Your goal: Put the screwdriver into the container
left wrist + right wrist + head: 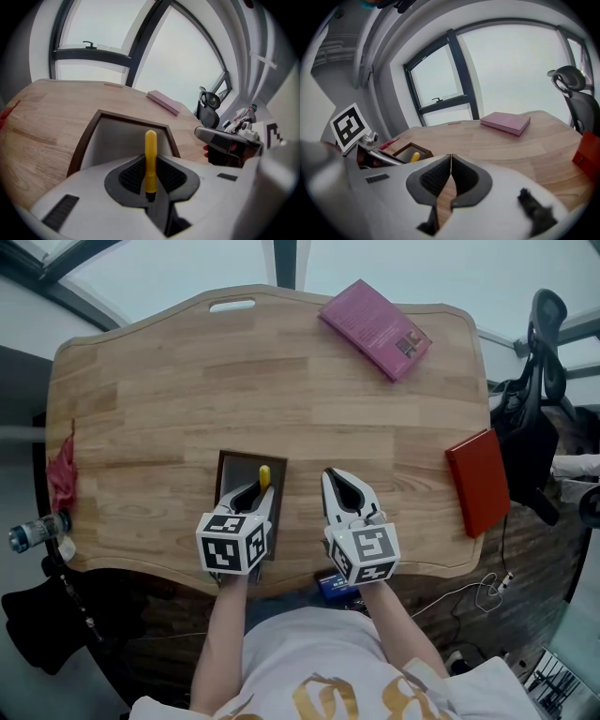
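A yellow-handled screwdriver [264,475] sticks out forward from my left gripper [255,491], whose jaws are shut on its lower end. In the left gripper view the screwdriver [150,159] stands upright between the black pads, over the open brown container [126,119] with a pale inside. The container [230,457] sits on the wooden table near the front edge. My right gripper [345,486] rests just right of the container, shut with nothing in it [451,161]. From the right gripper view the container [405,151] and the yellow screwdriver tip [414,157] show at the left.
A pink book [375,326] lies at the table's far right, a red book [480,479] at the right edge. A red cloth [62,470] hangs at the left edge, with a bottle [37,531] below it. An office chair [534,381] stands off the right side.
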`<state>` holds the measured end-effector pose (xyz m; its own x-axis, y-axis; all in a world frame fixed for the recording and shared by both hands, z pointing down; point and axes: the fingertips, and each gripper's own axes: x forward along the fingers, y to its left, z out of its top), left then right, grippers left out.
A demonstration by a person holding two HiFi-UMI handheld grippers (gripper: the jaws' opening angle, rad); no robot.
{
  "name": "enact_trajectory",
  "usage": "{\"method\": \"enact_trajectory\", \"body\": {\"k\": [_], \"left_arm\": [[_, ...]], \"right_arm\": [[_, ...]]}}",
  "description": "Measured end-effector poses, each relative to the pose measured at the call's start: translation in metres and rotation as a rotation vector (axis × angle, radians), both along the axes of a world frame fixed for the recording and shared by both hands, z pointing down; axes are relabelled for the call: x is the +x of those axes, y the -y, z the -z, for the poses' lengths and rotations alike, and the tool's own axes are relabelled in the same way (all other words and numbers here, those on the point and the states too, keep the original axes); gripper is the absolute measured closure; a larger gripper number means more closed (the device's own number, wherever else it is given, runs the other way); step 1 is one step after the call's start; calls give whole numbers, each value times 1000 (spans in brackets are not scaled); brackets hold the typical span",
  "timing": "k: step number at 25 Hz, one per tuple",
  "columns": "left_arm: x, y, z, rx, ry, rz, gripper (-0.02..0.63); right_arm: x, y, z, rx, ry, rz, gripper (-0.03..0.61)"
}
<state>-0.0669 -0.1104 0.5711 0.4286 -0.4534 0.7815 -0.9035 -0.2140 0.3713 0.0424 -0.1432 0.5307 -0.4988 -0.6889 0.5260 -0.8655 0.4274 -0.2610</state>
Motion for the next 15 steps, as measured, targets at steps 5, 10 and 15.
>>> {"method": "enact_trajectory", "body": {"k": [5,10,15], "left_arm": [[-2,3,-10,-47,-20,26,535],[-3,3,-18,-88,-40,36,535],[-4,4,-23,-108,-42,37,535]], "right_arm": [[-1,4,-4,-9,0,4,546],[-3,7,-8,-20,-5,8,546],[-3,9,-12,-27,-9,0,546]]}}
